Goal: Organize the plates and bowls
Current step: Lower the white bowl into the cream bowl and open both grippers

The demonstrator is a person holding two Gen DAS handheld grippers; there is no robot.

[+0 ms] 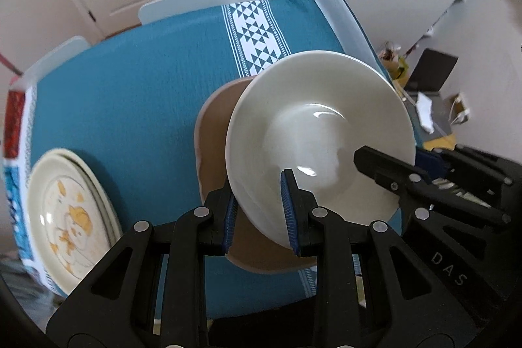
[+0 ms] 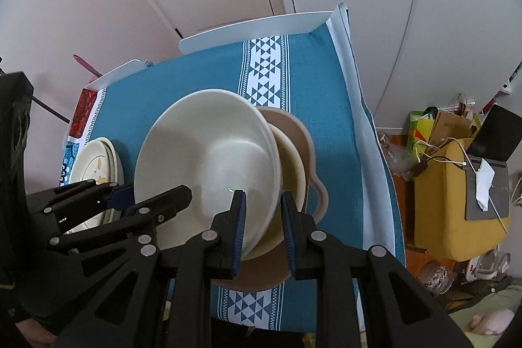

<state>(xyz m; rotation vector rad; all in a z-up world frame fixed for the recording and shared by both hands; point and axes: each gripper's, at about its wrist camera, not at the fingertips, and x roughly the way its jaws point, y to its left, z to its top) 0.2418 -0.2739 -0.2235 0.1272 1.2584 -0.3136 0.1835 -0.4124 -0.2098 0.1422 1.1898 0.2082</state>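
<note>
- Much of the brown plate (image 1: 213, 132) is hidden beneath the white bowl (image 1: 319, 132); only its left side and near lip show in the left wrist view.
- In the right wrist view a second cream bowl (image 2: 290, 158) peeks out under the white bowl's right rim; whether the two touch is hard to say.
- The stack of patterned plates (image 1: 70, 217) at the tabletop's left edge is blurred and partly cut off by the tools.
- Both tools angle steeply down over the teal cloth (image 1: 130, 93) covering the tabletop.
- Left tool (image 1: 259, 211): blue pads pinching the white bowl's near-left rim, one pad inside, one outside.
- Right tool (image 2: 262, 224): pads closed on the bowl's near-right rim, likewise straddling it.
- White bowl tilted, held between the two tools above the brown plate, about mid-tabletop towards the right edge.
</note>
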